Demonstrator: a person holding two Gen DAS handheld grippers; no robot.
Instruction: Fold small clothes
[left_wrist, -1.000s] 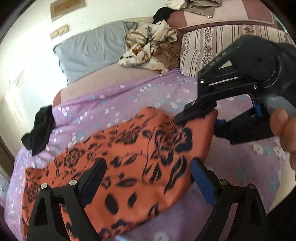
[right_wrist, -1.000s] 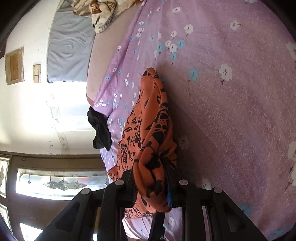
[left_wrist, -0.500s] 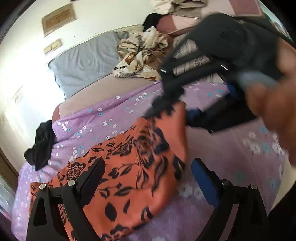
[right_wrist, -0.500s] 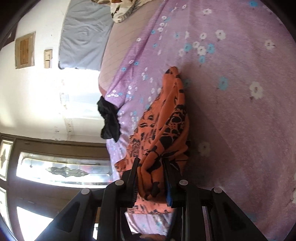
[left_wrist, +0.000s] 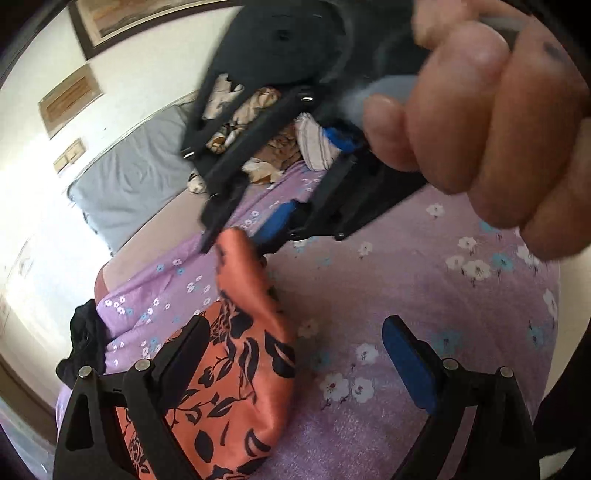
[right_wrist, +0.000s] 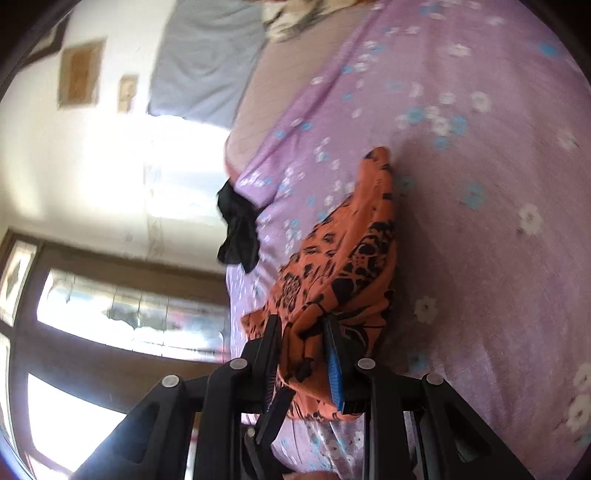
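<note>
I see the right gripper clamped on a bunched corner of the orange garment, a smooth, slightly glossy fabric printed with black flowers and leaves; the cloth bulges in soft folds between the flat black finger and the ribbed blue pad. From that pinch the garment drapes down in a narrowing, creased ridge onto the bedsheet, a matte lilac weave scattered with small white and blue blossoms. In the left wrist view I see the left gripper with its fingers standing wide apart, clamping nothing; the orange cloth lies beneath its left finger, while the blue-padded right finger sits over bare sheet. The person's hand wraps the other tool's handle close to the lens (blurred). A crumpled black garment hangs limp at the bed edge, well apart from the orange one. A grey pillow, smooth and rectangular, leans at the headboard.
</note>
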